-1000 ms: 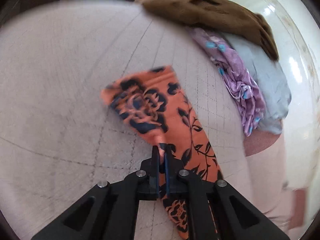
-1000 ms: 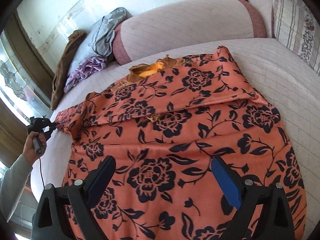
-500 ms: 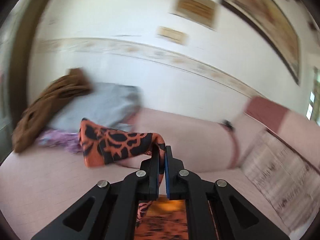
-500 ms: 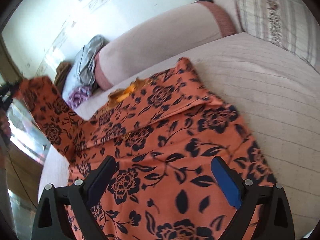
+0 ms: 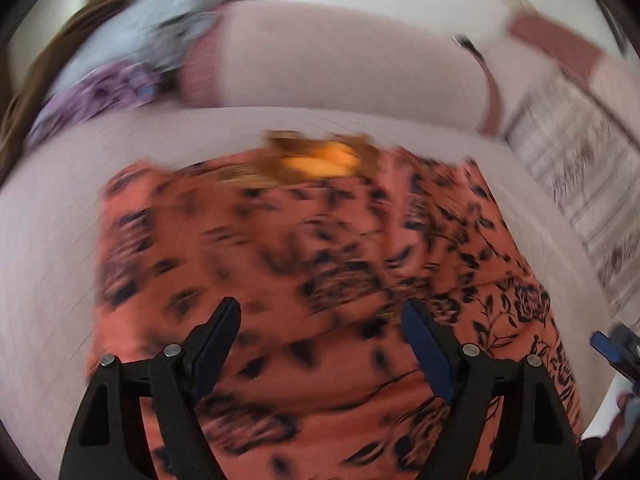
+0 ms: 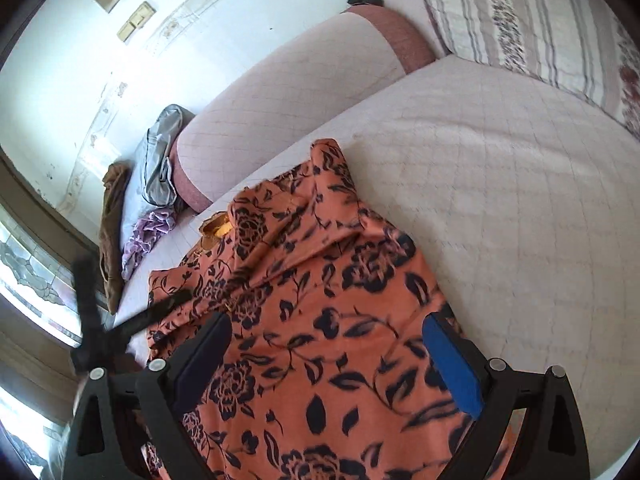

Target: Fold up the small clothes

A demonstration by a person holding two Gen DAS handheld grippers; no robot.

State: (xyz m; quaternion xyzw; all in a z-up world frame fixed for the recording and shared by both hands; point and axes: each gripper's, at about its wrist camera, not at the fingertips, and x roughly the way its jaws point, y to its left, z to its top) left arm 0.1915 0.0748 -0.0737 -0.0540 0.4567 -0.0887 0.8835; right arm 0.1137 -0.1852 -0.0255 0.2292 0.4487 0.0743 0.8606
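Since a second ago the left sleeve of the orange floral garment [image 6: 320, 320] has been carried in from the left side of the bed [image 6: 500, 200] and laid across the body of the garment, and the left gripper [image 5: 320, 344], which was pinching that sleeve, has just been opening and now has nothing between its pads.

At the left edge of the bed a pile of clothes [image 6: 148, 208] lies against the bolster [image 6: 288, 112]. Right of it, the garment lies spread near the middle of the bed, its collar toward the bolster. At the right edge a striped pillow [image 6: 540, 28] leans.

One risk is that the folded-in sleeve slides or bunches, because the left view is blurred by fast motion and the cloth looks loose and rumpled near the collar. An uneven sleeve fold would likely leave the finished fold lopsided.

The left gripper stands wide and empty above the cloth. The right gripper [image 6: 328, 356] stands equally wide over the lower part of the garment, holding nothing; whether its fingertips brush the cloth cannot be told.
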